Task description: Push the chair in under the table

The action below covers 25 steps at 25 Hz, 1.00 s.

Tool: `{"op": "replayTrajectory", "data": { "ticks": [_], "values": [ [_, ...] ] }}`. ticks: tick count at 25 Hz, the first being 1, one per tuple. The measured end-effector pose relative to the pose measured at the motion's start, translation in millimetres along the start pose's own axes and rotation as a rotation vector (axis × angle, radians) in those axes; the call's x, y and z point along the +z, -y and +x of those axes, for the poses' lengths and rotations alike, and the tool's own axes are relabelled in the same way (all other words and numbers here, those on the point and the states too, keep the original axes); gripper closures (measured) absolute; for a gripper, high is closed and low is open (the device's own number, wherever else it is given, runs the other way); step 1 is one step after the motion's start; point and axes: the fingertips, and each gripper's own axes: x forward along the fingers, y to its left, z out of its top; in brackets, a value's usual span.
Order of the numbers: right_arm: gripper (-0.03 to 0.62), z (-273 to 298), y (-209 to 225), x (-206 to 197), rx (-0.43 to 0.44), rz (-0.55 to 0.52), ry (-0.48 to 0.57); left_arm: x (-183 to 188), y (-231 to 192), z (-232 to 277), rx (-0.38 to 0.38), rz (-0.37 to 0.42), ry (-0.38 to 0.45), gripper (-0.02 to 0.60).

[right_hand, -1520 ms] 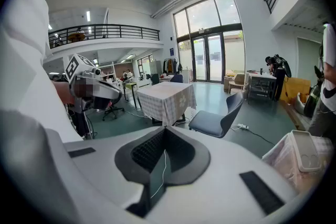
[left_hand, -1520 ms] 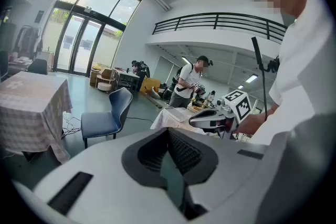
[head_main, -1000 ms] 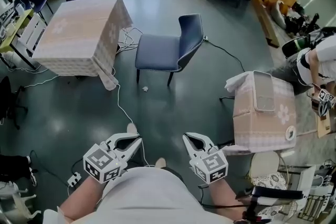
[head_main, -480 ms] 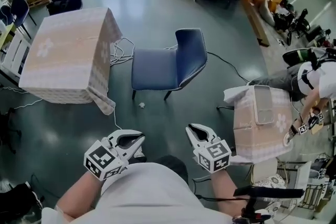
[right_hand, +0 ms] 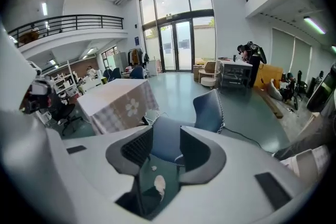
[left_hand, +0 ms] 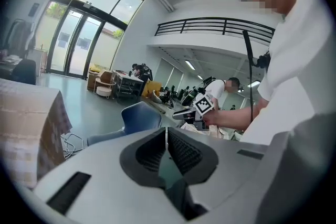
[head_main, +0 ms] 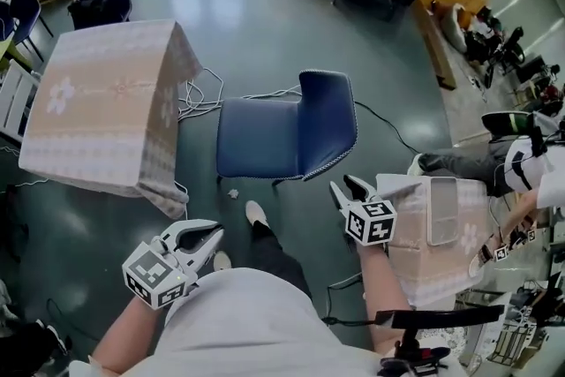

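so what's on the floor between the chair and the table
In the head view, loose white cables lie on the floor between the chair and the cloth-covered table. The rest of that stretch is bare floor.

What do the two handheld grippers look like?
The left gripper and right gripper match: pale grey pincer-shaped bodies, dark ribbed pads, each carrying a white cube with black square markers. The person wears a white top. Right jaws are opening, nothing between them.
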Motion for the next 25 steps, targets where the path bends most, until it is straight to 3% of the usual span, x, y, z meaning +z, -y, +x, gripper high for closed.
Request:
{"op": "replayTrajectory", "data": {
  "ticks": [6, 11, 16, 17, 18, 25],
  "values": [
    [0.388, 102, 139, 38, -0.082, 0.077, -0.068, 52, -46, 55, 0.071, -0.022, 0.028, 0.571],
    [0.338, 178, 206, 41, -0.05, 0.139, -0.187, 83, -76, 83, 0.174, -0.063, 0.038, 0.571],
    [0.338, 236, 224, 28, 0.033, 0.245, -0.301, 90, -93, 101, 0.235, -0.102, 0.025, 0.571],
    [0.355, 241, 224, 25, 0.047, 0.277, -0.317, 90, -96, 101, 0.248, -0.111, 0.025, 0.571],
    [0.435, 246, 222, 23, 0.06, 0.305, -0.327, 89, -99, 100, 0.263, -0.12, 0.025, 0.57],
    [0.516, 248, 205, 23, 0.077, 0.379, -0.331, 87, -121, 84, 0.32, -0.15, 0.045, 0.571]
  ]
}}
